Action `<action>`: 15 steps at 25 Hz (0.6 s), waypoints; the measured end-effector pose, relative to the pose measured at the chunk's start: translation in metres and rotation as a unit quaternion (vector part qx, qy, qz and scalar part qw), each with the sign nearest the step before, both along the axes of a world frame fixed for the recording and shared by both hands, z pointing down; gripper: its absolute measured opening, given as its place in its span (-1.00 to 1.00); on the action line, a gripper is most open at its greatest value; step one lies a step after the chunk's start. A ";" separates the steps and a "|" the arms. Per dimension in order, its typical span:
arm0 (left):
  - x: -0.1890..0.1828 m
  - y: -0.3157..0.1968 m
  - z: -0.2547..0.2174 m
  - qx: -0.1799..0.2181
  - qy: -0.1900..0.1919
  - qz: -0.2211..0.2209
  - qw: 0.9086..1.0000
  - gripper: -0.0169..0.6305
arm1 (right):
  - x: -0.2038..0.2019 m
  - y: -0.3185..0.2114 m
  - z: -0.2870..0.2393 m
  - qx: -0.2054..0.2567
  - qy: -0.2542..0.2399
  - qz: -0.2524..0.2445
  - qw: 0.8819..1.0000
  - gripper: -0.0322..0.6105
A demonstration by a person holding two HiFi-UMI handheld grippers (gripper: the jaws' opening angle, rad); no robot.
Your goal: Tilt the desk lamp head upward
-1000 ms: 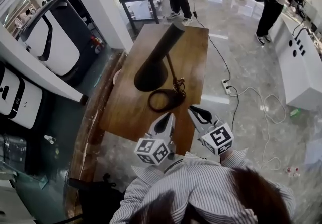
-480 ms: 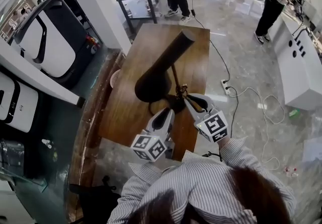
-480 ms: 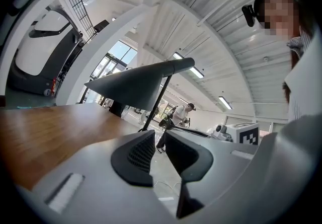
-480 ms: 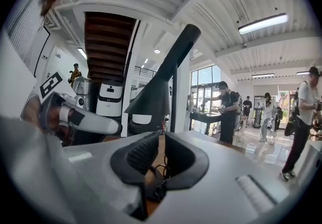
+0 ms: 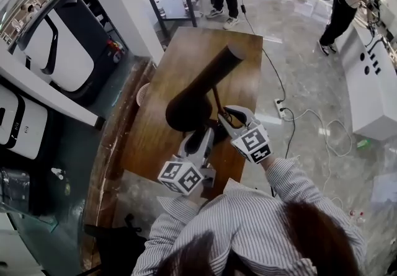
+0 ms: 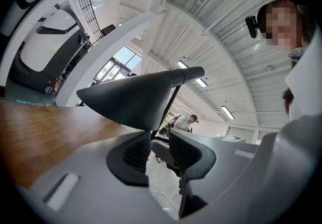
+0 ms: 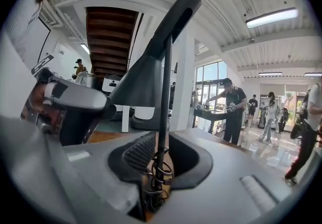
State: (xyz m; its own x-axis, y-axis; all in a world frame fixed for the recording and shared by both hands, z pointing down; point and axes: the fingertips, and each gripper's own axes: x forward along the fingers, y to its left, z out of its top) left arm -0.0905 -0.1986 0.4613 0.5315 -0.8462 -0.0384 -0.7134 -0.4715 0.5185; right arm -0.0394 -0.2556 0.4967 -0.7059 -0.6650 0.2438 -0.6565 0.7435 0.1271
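Left gripper (image 6: 160, 142): I'm keeping the fingers apart, they've just been opening, nothing between them. Right gripper (image 7: 158, 160): fingers are standing open around the thin black stem (image 7: 164, 92) of the black desk lamp, not pressing. Its cone-shaped head (image 5: 198, 85) is hanging just beyond, over the brown wooden counter (image 5: 152, 138).

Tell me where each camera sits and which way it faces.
Head view: on the person's head, looking down at the desk lamp on the table; striped sleeves and both grippers show.
Left gripper view: on the left gripper, facing the lamp head from low down; its jaws have just been opening, nothing between them.
Right gripper view: on the right gripper, facing the lamp stem between its jaws.
Shared: both gripper views show the lamp head.
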 end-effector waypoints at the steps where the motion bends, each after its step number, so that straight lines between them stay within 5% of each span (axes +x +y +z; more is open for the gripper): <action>1: 0.000 -0.002 0.000 0.000 0.003 -0.001 1.000 -0.64 | -0.002 -0.002 0.000 0.002 0.001 -0.003 1.000 -0.68; 15: -0.003 -0.015 -0.004 0.012 0.060 0.009 0.998 -0.70 | -0.014 -0.015 0.011 -0.005 0.019 -0.010 1.000 -0.70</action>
